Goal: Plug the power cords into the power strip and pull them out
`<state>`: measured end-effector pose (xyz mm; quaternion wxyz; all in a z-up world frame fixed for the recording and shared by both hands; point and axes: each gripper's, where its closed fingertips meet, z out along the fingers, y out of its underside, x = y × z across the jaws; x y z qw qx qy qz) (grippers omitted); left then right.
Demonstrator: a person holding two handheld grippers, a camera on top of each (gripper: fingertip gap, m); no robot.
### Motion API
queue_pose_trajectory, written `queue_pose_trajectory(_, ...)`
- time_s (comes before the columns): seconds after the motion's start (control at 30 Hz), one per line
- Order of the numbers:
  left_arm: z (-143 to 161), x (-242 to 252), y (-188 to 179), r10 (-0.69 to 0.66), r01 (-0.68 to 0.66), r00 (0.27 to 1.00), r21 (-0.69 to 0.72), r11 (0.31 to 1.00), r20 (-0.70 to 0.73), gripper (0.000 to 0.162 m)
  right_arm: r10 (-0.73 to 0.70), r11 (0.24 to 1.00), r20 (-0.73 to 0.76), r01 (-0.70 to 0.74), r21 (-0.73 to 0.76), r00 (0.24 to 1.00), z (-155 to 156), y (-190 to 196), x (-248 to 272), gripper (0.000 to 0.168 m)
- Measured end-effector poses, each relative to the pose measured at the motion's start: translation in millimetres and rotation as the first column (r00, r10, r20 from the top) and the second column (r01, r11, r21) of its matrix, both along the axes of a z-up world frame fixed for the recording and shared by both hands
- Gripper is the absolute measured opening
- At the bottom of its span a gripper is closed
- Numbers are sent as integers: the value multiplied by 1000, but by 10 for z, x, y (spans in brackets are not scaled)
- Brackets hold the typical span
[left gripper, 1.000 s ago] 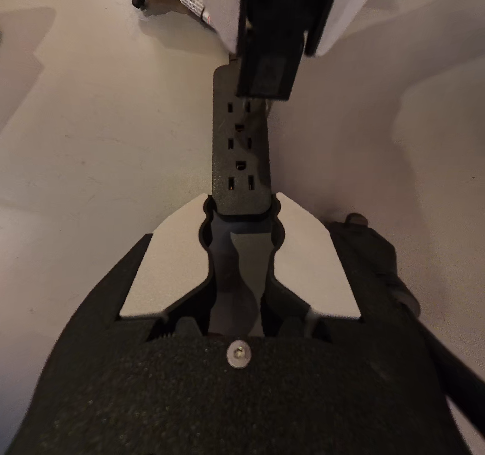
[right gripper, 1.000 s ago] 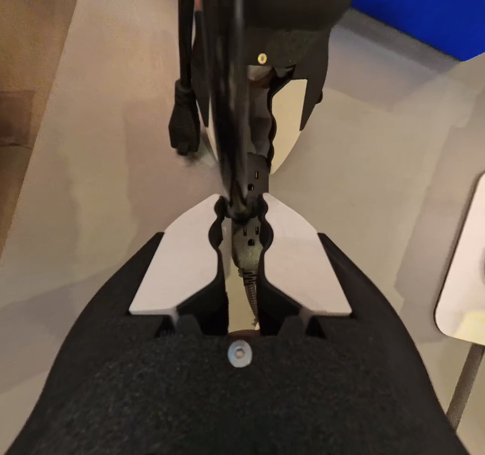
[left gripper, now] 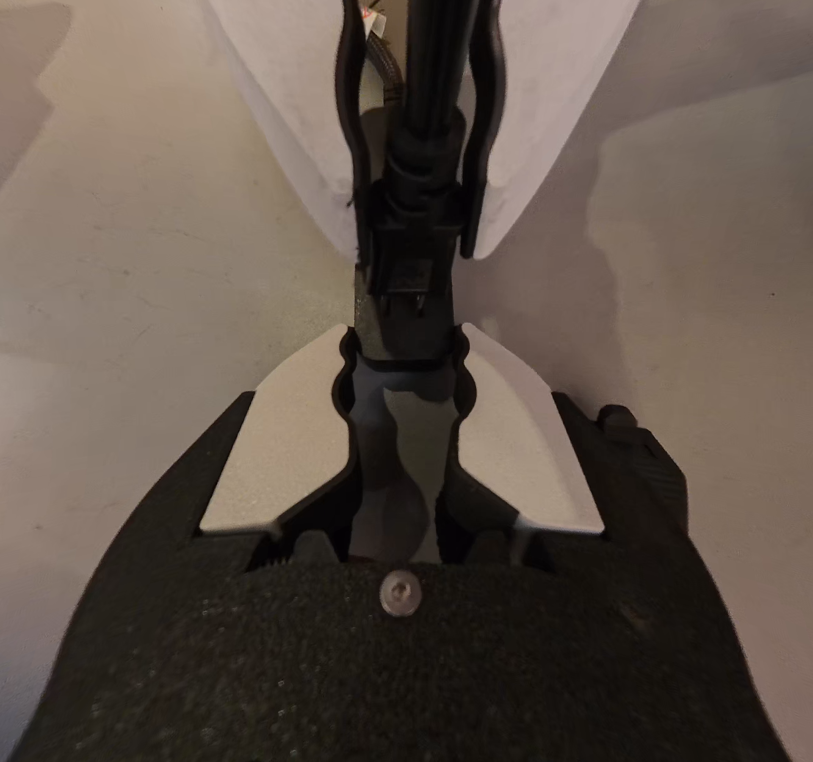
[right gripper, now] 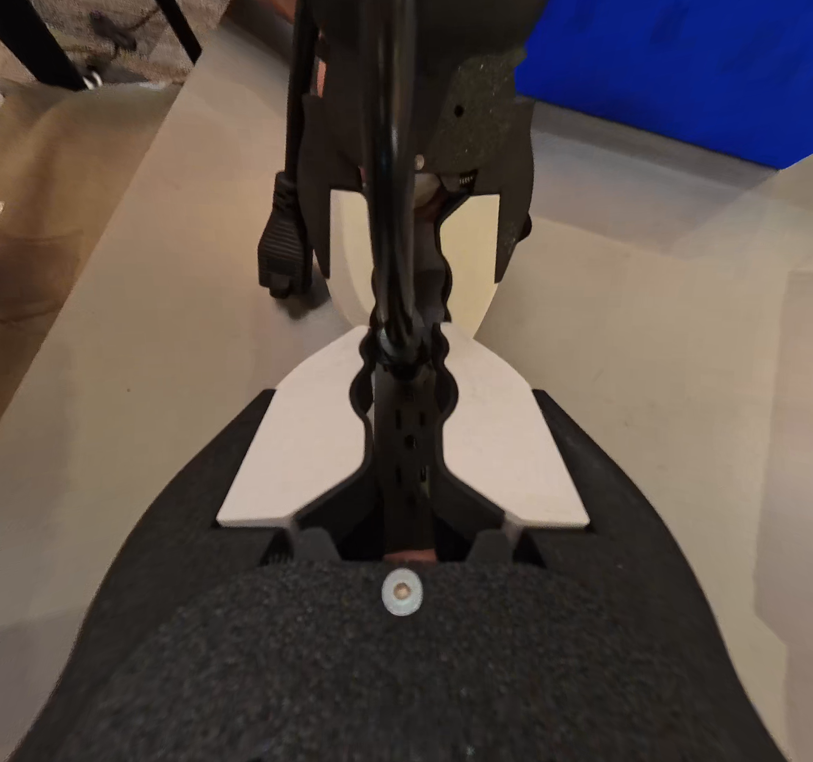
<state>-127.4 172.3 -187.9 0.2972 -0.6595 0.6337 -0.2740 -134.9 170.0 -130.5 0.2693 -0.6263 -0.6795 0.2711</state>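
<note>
Gripping the near end of the strip [left gripper: 402, 336], the left gripper [left gripper: 404, 347] has its white fingers [left gripper: 299, 428] clamped on both sides of that black bar, which lies flat on the pale table [left gripper: 154, 257] and runs straight away from the camera. Facing it from the far side, the right gripper [left gripper: 415, 235] has a black plug [left gripper: 407, 252] pinched between its tips. The plug sits right over the strip with its metal prongs pointing down; the prongs are still partly visible, so it isn't fully seated. Whether the tips are actually inside the slots, I can't tell from this angle. The plug's cord [left gripper: 433, 59] rises between the right gripper's fingers and out the top of the frame.

From the right wrist view it's the same thing mirrored: the right gripper [right gripper: 402, 345] is closed on the plug [right gripper: 400, 351], the cord [right gripper: 391, 147] arcs up and blocks the middle of the shot, and the strip [right gripper: 407, 437] runs under the fingers with a few free outlets showing. The left gripper [right gripper: 422, 301] is opposite, nose to nose with it. A second plug [right gripper: 281, 248] lies loose on the table just left of the left gripper, not connected to anything. Something blue [right gripper: 682, 37] sits at the far right, off the table's back edge.
</note>
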Motion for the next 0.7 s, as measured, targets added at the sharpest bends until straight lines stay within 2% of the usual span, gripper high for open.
queue_pose_trajectory(0.23, -3, 1, -1, 0, 0, 1000, 14, 1000, -2, 42, 19, 998, 84, -14, -65, 996, -100, 10, 12, 24)
queue_pose_trajectory(0.43, -5, 3, -1, 1, -1, 1000, 17, 1000, -3, 42, 31, 999, 171, -26, -35, 985, -153, 16, 3, 25)
queue_pose_trajectory(0.7, -8, 8, -1, 1, -1, 1000, 18, 1000, -3, 42, -33, 996, 163, 45, -72, 986, -141, 17, 23, 25)
